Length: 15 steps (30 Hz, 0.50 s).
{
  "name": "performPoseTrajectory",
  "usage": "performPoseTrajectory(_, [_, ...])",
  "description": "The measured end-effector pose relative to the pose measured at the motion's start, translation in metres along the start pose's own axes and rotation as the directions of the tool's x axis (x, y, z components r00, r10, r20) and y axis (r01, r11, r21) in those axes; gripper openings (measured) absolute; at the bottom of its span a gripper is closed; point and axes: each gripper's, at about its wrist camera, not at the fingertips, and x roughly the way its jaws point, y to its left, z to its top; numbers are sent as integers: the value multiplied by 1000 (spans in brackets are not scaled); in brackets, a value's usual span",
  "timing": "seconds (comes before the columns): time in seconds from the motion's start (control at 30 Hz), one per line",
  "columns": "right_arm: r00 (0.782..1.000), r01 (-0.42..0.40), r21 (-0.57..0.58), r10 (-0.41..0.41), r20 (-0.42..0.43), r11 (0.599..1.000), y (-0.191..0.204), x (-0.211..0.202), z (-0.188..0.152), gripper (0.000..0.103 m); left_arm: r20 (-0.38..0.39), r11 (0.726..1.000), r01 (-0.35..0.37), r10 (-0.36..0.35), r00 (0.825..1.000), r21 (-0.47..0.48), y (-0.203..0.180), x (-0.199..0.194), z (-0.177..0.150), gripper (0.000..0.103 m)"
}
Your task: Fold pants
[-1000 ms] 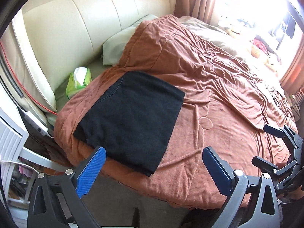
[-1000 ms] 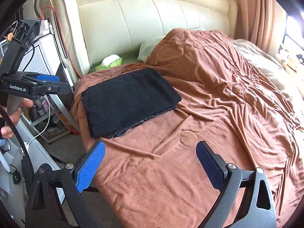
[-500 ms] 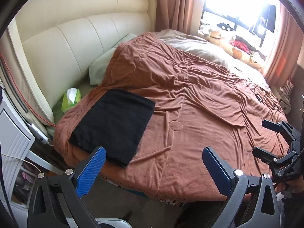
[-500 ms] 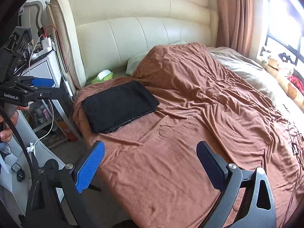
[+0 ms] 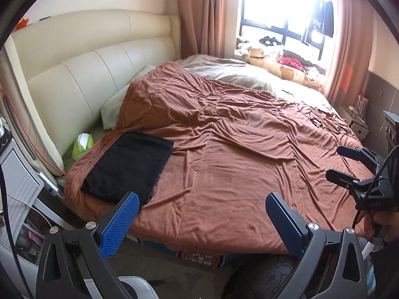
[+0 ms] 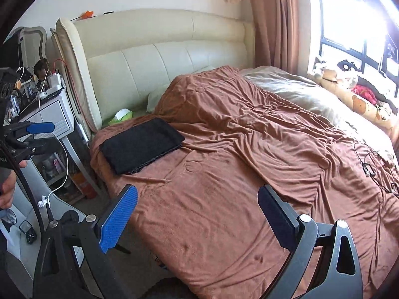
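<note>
The folded black pants (image 5: 129, 167) lie flat on the brown blanket (image 5: 237, 164), ahead and left of both jaw pairs. The left gripper (image 5: 200, 221) and right gripper (image 6: 198, 218) (both empty) stand wide, well apart from the pants

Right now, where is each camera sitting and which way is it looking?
Left wrist: rides the left tongs, off the bed's edge, facing the window; shows its blue pads, the right tongs.
Right wrist: rides the right tongs, facing the headboard; shows the left tongs, a hand.
Both share the folded black pants on the brown blanket.
</note>
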Motion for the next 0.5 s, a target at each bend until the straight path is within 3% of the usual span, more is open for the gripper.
performPoseTrajectory(0.5, [995, 39, 74, -45, 87, 997, -28, -106, -55, 97, 112, 999, 40, -43, 993, 26, -61, -49, -46, 102])
